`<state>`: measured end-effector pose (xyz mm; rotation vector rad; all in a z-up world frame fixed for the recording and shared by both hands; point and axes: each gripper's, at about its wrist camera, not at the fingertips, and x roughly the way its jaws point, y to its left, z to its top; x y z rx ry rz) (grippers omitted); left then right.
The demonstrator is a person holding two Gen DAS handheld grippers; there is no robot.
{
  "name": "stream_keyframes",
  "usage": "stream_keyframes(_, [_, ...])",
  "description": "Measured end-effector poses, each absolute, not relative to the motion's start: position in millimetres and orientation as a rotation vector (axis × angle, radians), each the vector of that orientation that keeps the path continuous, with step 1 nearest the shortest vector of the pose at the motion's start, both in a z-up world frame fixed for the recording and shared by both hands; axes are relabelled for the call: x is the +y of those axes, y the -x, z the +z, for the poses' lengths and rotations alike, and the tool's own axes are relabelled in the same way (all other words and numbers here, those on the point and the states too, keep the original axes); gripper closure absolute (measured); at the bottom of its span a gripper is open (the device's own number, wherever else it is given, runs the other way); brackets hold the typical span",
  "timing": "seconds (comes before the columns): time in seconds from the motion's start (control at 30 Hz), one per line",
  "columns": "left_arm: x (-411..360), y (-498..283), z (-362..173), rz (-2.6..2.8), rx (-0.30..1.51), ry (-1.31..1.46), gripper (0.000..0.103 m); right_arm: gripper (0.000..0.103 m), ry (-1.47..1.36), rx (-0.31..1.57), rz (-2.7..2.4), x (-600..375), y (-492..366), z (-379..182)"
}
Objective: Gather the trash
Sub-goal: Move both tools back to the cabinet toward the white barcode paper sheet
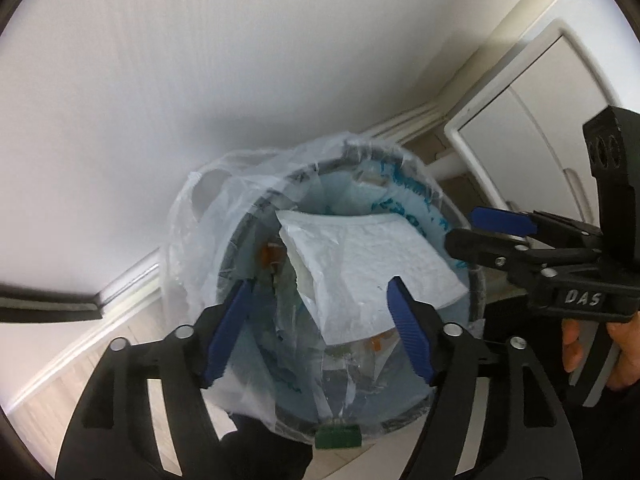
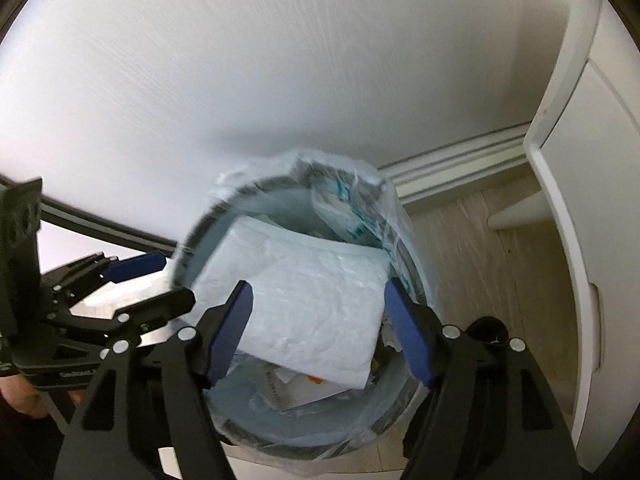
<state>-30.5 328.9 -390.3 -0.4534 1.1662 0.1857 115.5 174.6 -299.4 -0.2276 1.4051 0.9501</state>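
Left wrist view: the left gripper gapes empty over the lined bin, where a white padded sheet lies inside. Right wrist view: the right gripper is spread wide too, gripping nothing; this piece looks binned.

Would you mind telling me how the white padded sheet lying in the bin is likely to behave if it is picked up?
The white padded sheet probably flops: it already bends over the trash beneath. It looks thin and quilted, so likely light.
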Motion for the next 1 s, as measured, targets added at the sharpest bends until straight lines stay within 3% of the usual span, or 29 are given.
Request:
stream_keyframes(0.17, [329.7,44.2,-359.5,0.202,1.091,0.463,0.012,0.037,0.167,1.346,0.959,156.4,-114.0,-259.1])
stream_keyframes(0.37, [318.8,51.6,-321.2,0.21,1.034,0.413,0.006,0.037,0.129,1.265,0.953,127.7,-109.2,-211.6])
stream_keyframes(1.0, [220.4,-21.0,-163.0,-0.054,0.837,0.223,0.006,0.037,-0.148,1.013,0.761,-27.0,-154.7,-80.8])
